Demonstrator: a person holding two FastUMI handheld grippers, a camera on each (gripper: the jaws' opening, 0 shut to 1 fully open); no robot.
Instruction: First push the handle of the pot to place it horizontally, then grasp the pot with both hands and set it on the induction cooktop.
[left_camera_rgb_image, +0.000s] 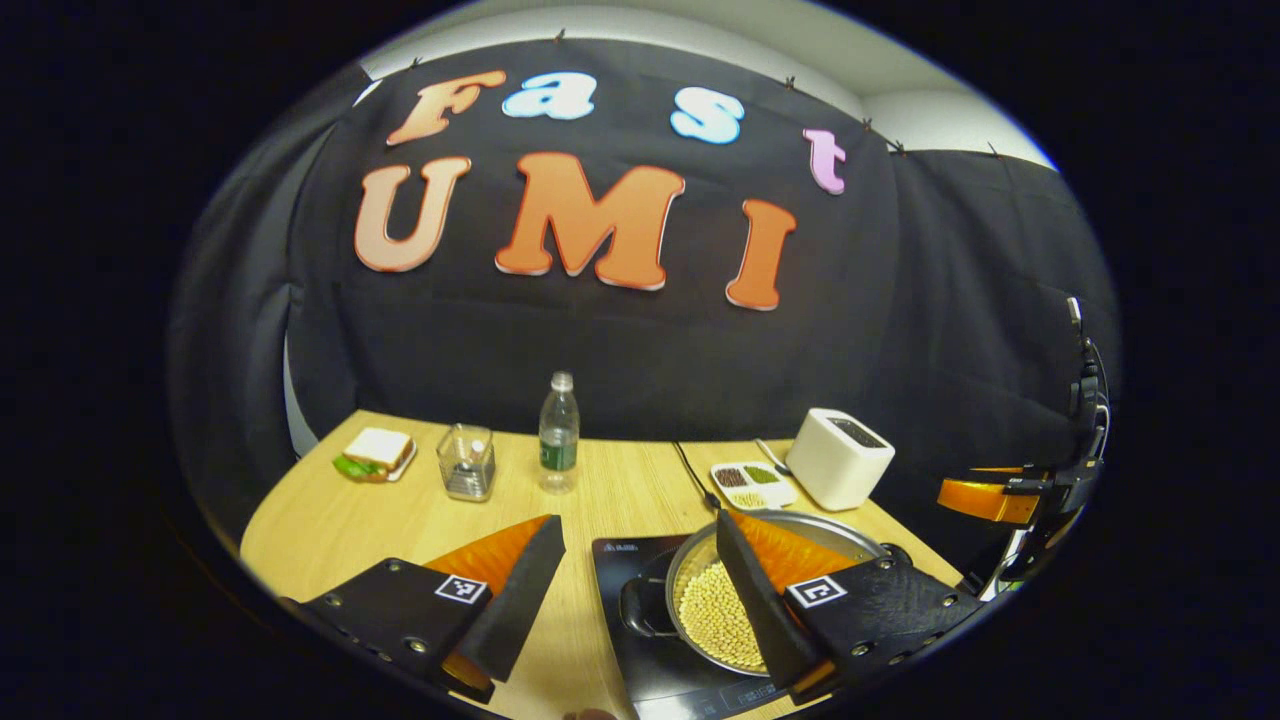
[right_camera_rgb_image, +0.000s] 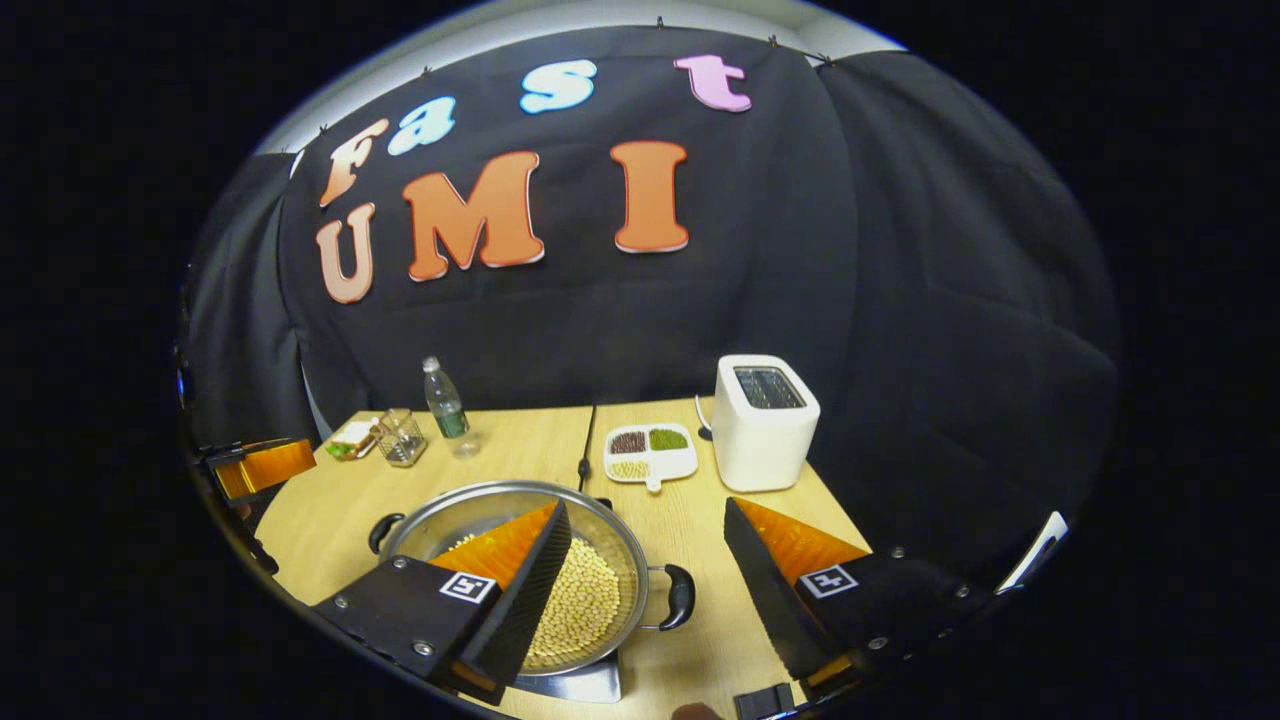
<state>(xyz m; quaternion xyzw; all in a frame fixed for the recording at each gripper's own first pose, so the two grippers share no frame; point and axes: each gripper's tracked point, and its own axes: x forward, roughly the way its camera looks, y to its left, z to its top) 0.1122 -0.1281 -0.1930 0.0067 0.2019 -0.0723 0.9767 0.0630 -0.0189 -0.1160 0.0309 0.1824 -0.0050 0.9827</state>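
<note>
On the cooktop (left_camera_rgb_image: 650, 640) sits the pot (left_camera_rgb_image: 715, 610) of beans, handles pointing sideways. The left gripper (left_camera_rgb_image: 640, 590) and right gripper (right_camera_rgb_image: 645, 575) both hover above with fingers spread, holding nothing.

No legible text is found: the induction cooktop (left_camera_rgb_image: 640, 640) bears a small mark, seemingly a logo, too blurred to be read.
</note>
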